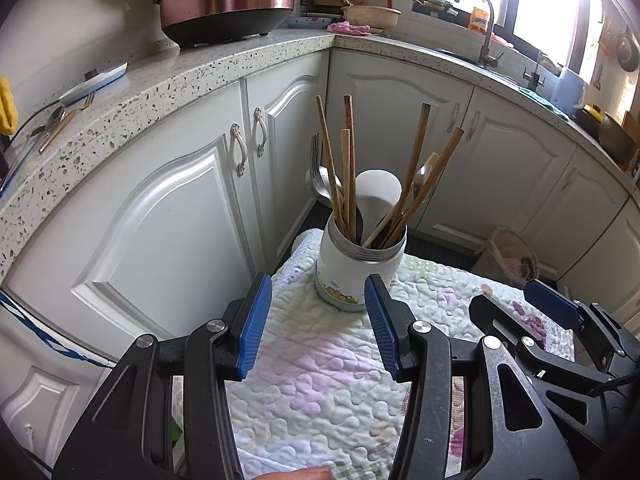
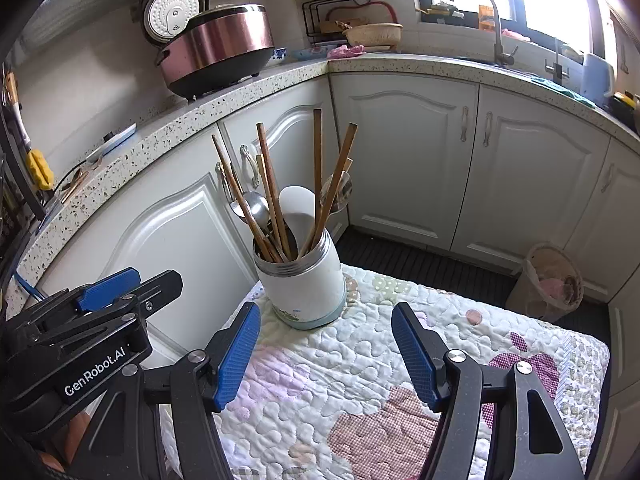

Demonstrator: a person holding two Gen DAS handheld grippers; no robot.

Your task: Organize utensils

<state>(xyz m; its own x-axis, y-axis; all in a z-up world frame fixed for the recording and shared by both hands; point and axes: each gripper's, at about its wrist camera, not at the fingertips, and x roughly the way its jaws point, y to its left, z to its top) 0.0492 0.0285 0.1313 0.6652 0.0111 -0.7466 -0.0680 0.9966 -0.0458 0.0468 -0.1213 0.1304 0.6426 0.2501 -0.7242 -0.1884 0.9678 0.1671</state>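
Observation:
A white utensil holder (image 1: 352, 272) stands on a quilted cloth (image 1: 320, 380); it also shows in the right wrist view (image 2: 304, 288). It holds several wooden chopsticks (image 1: 348, 168), a white ladle (image 1: 378, 192), metal spoons (image 2: 256, 208) and a fork (image 1: 316, 152). My left gripper (image 1: 318, 320) is open and empty, just short of the holder. My right gripper (image 2: 326, 352) is open and empty, just in front of the holder. The right gripper also shows in the left wrist view (image 1: 516, 304), to the right. A spoon and fork (image 1: 60, 118) lie on the counter at left.
A speckled counter (image 1: 200, 76) runs along white cabinets (image 1: 168, 208). A rice cooker (image 2: 216, 48) stands on it, baskets (image 2: 372, 34) and a sink faucet (image 2: 496, 20) further back. A lined bin (image 2: 554, 280) stands on the floor at right.

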